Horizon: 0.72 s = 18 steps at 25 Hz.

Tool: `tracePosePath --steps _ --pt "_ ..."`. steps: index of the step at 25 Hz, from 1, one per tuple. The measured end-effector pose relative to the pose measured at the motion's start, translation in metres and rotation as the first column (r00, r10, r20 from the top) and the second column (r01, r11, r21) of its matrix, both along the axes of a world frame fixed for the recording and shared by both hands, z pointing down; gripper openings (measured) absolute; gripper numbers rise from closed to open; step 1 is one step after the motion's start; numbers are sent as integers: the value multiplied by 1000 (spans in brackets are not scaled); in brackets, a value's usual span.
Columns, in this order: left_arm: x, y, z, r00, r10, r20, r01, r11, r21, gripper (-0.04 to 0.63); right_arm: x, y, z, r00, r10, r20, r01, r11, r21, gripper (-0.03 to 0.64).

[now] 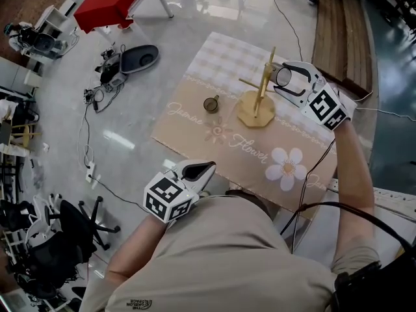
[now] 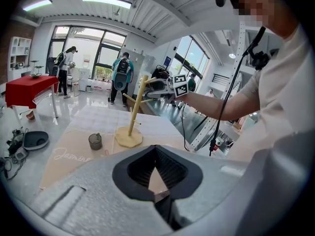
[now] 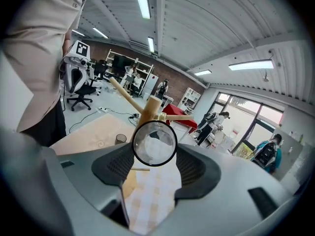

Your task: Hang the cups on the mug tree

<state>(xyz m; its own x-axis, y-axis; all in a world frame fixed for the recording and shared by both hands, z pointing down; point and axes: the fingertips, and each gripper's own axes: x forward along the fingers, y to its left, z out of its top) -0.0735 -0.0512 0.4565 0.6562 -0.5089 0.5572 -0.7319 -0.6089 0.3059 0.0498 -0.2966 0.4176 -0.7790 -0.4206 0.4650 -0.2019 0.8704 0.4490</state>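
Observation:
A wooden mug tree (image 1: 260,96) stands mid-mat on the beige flower-print mat (image 1: 214,135). My right gripper (image 1: 286,78) is shut on a clear glass cup (image 1: 283,77), held up beside the tree's top pegs. In the right gripper view the cup's round rim (image 3: 154,142) sits between the pads, with the tree's trunk (image 3: 150,107) just behind it. A small dark cup (image 1: 211,104) stands upright on the mat left of the tree's base; the same dark cup (image 2: 95,141) shows in the left gripper view. My left gripper (image 1: 198,169) hovers by the mat's near edge, shut and holding nothing.
A red-covered table (image 1: 114,2) stands at the far left. Cables and a black oval device (image 1: 138,58) lie on the floor beside the mat. Black office chairs (image 1: 71,226) crowd the near left. A wooden platform (image 1: 338,31) runs along the far right.

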Motion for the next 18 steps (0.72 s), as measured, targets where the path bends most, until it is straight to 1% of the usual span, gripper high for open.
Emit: tracePosePath --steps 7,10,14,18 --pt "-6 5 -1 1000 23 -9 -23 1000 8 8 7 -1 12 996 85 -22 -85 996 -7 275" --pt "-10 9 -2 999 35 -15 -35 999 10 8 12 0 13 990 138 -14 -138 990 -10 275" --pt "-17 16 -3 998 60 -28 -60 998 15 8 19 8 11 976 219 15 -219 976 -14 273" --pt "-24 25 -4 994 97 -41 -96 995 24 8 23 26 10 952 303 51 -301 953 -47 272"
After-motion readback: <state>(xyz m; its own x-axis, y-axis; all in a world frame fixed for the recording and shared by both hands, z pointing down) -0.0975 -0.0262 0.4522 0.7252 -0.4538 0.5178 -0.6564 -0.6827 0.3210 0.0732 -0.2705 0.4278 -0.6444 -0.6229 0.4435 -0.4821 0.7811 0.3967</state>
